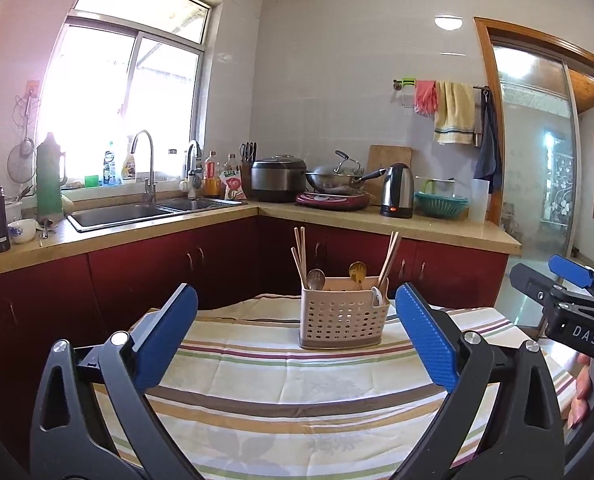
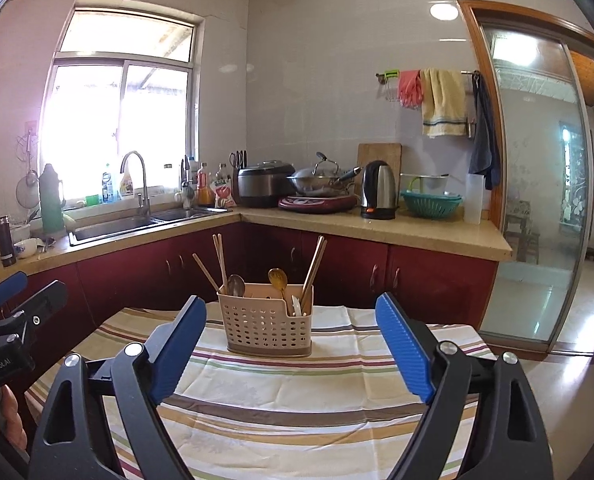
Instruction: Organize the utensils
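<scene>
Covering table, striped cloth; red kitchen cabinets behind; both claws released, empty.

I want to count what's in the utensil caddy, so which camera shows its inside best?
The right wrist view: the caddy sits turned, so its divider, both spoons, the chopsticks and the white piece in the side slot stand apart. The left wrist view shows the caddy nearly front-on, contents more bunched behind the front wall.
</scene>
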`<state>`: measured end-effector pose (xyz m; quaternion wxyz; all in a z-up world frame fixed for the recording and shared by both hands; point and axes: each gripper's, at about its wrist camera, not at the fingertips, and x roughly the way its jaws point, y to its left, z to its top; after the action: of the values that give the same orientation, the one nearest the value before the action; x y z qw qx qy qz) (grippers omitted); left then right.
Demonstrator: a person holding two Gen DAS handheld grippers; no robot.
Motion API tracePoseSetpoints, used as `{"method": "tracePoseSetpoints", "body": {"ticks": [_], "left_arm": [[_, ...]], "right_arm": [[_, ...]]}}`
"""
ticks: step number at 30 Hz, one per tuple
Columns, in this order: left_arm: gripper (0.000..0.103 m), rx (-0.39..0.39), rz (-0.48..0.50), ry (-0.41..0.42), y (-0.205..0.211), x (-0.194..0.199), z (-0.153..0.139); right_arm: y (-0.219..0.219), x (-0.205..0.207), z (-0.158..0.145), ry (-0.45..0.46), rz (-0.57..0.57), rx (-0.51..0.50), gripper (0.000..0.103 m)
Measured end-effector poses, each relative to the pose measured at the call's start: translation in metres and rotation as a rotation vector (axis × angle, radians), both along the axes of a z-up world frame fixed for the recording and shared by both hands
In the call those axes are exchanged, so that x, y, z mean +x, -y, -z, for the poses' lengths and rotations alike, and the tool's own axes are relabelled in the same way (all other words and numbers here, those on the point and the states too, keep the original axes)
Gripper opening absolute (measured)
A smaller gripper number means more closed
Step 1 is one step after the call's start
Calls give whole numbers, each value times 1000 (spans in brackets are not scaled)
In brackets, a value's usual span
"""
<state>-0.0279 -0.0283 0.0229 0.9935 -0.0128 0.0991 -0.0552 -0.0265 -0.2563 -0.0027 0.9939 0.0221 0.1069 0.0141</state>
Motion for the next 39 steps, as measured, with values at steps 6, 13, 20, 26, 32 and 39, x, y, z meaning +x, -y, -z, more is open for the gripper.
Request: {"method": "tracePoseSetpoints", "body": {"ticks": [6,13,20,26,32,39], "left_arm": [[97,0,0,5,0,-6,-1],[97,-3,1,0,0,-11,-1],[97,-4,3,-1,0,-11,-1],[97,-7,2,1,-1,-13,-2],[97,-9,1,-3,-1,-13,-1],[97,-7,1,-6,-1,-12,-1]], "right_arm": [[0,-7,-2,15,4,-3,84],[-2,-7,0,14,3,-5,84],[-2,-9,1,13,-1,-6,84],[-3,-9,1,12,0,-6,84],[-4,-9,1,10,0,-6,85],[-4,-9,1,9,0,-6,85]]}}
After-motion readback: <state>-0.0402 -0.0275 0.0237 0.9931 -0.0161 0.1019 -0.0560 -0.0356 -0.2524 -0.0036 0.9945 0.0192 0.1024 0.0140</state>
